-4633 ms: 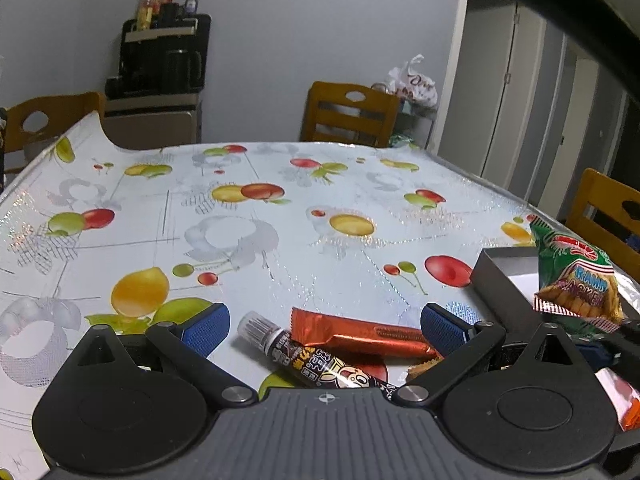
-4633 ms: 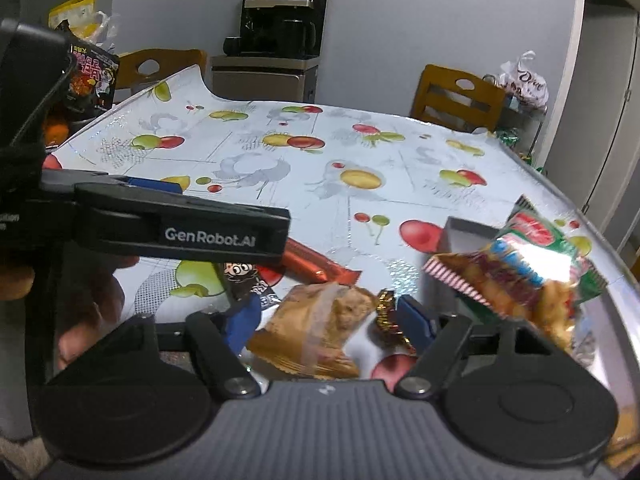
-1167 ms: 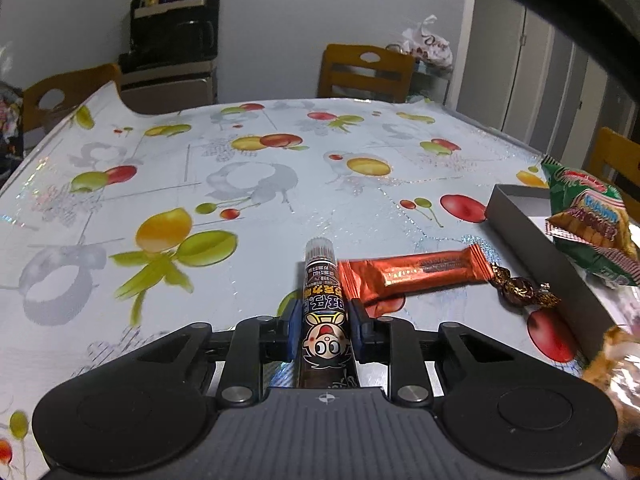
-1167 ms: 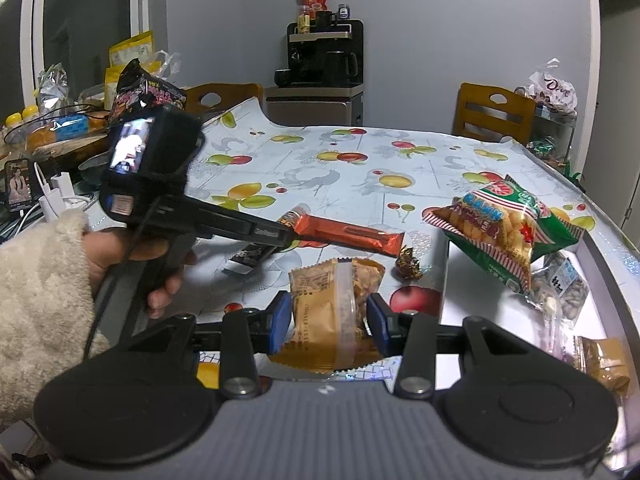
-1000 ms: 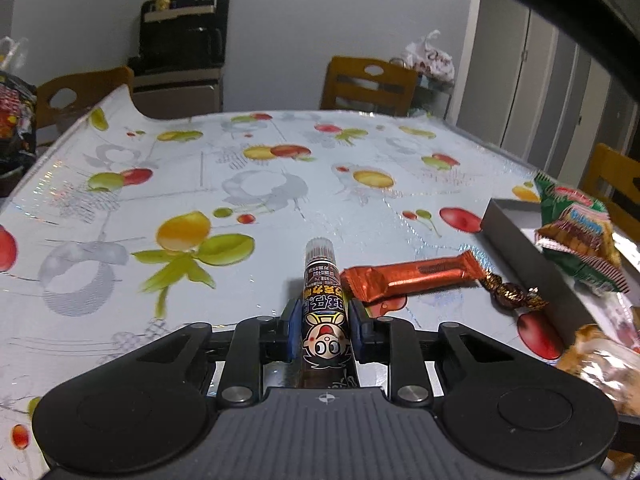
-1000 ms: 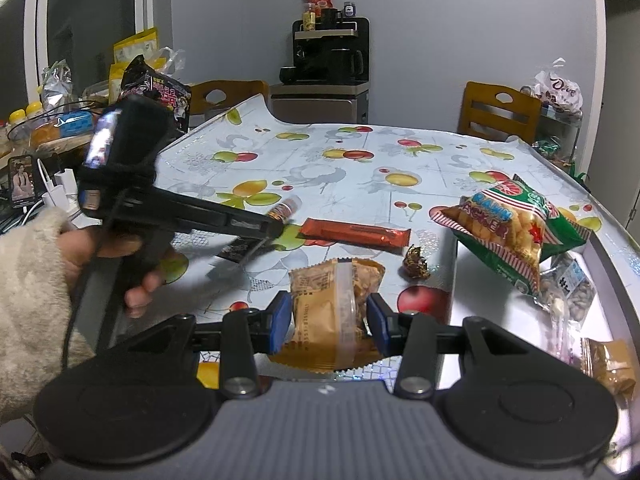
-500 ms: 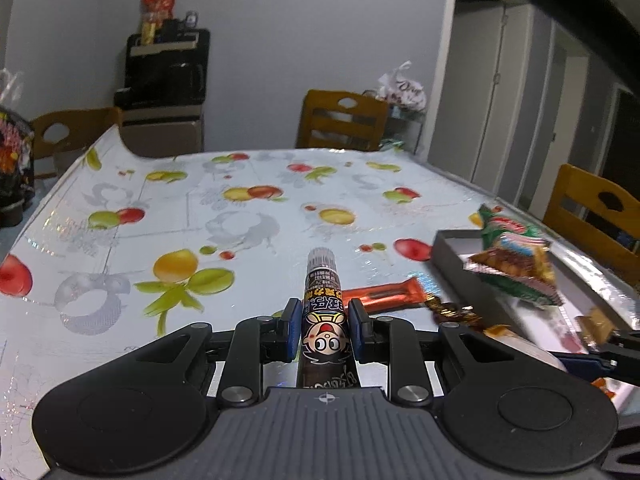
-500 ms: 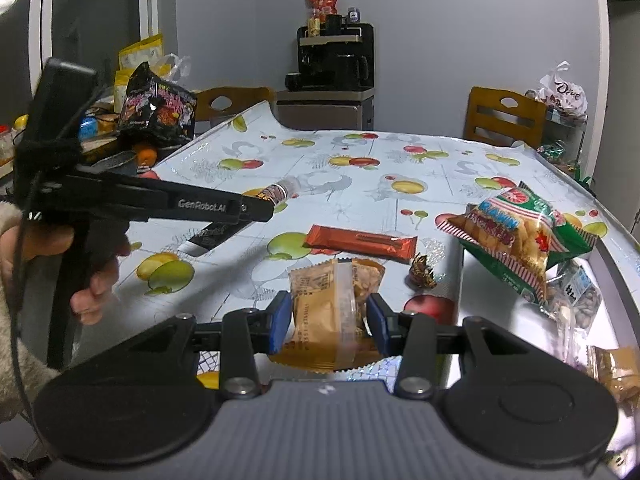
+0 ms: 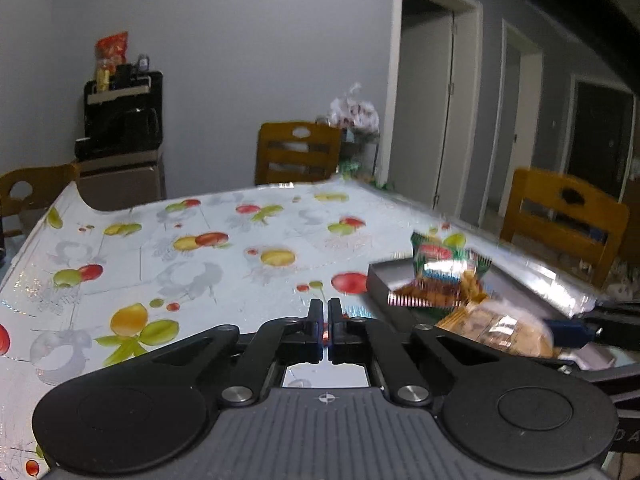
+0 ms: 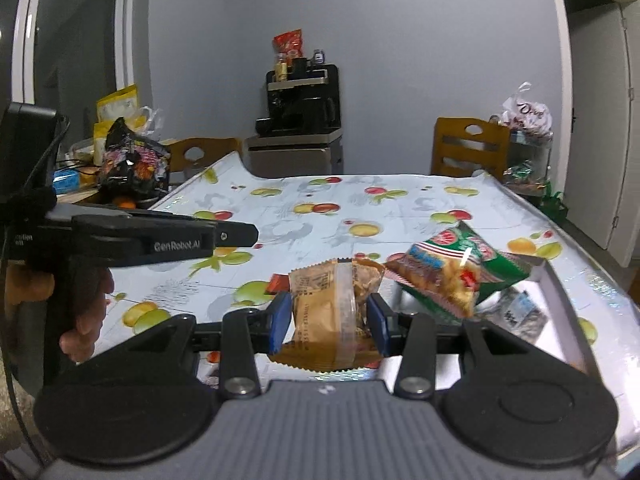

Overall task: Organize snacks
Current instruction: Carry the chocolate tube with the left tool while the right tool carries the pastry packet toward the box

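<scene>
Right gripper [image 10: 327, 317] is clamping its blue pads on the tan crinkled plastic pastry packet [image 10: 334, 308], carried above the fruit-print tablecloth [image 10: 360, 208] beside the grey shallow tray [image 9: 378, 280] at the table's right edge. The green-and-orange chip bag [image 10: 452, 270] is lying across the tray's near rim. Left gripper [image 9: 325, 322] is showing jaws closed together with nothing visible between them. Step in hand, likely: carrying the packet trayward. Next move calls for crossing the rim, then releasing on bare tray floor.

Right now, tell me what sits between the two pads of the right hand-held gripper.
A tan wrapped pastry, pressed by both pads of the right hand-held gripper; the right wrist view shows it.
</scene>
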Tool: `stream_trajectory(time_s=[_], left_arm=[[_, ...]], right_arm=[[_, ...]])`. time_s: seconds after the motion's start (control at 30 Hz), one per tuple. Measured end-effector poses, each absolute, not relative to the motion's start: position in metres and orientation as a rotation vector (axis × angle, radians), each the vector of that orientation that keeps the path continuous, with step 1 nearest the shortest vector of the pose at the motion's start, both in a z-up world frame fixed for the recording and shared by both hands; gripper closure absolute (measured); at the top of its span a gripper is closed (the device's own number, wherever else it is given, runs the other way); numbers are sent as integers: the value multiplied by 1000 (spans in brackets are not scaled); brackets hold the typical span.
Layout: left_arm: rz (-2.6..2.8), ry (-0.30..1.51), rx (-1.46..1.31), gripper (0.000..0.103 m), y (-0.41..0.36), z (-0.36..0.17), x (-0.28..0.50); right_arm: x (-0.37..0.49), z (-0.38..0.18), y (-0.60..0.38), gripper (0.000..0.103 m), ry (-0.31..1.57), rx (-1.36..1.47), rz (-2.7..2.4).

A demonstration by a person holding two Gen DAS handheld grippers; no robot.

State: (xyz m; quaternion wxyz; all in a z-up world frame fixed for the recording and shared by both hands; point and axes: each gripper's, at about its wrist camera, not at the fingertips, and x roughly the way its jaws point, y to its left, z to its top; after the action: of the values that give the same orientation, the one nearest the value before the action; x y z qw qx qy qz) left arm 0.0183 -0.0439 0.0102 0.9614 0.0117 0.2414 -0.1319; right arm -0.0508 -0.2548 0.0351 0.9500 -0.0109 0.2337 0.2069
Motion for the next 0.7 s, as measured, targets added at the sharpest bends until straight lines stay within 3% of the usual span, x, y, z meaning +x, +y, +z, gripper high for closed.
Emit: stream_trajectory(time_s=[0.13, 0.2, 0.27, 0.47, 0.7], left_arm=[[-266, 532, -3, 97, -45, -1, 24], [-259, 553, -3, 85, -40, -3, 23], [-242, 571, -7, 53, -35, -6, 20], [-236, 643, -2, 48, -31, -24, 7], [-186, 736, -34, 48, -27, -48, 14]], right_arm=[[-49, 29, -265, 62, 511, -6, 406], [-51, 28, -268, 62, 509, -10, 401], [-52, 27, -273, 62, 508, -11, 398], [-53, 22, -274, 62, 523, -2, 410], [-54, 18, -266, 62, 533, -16, 432]])
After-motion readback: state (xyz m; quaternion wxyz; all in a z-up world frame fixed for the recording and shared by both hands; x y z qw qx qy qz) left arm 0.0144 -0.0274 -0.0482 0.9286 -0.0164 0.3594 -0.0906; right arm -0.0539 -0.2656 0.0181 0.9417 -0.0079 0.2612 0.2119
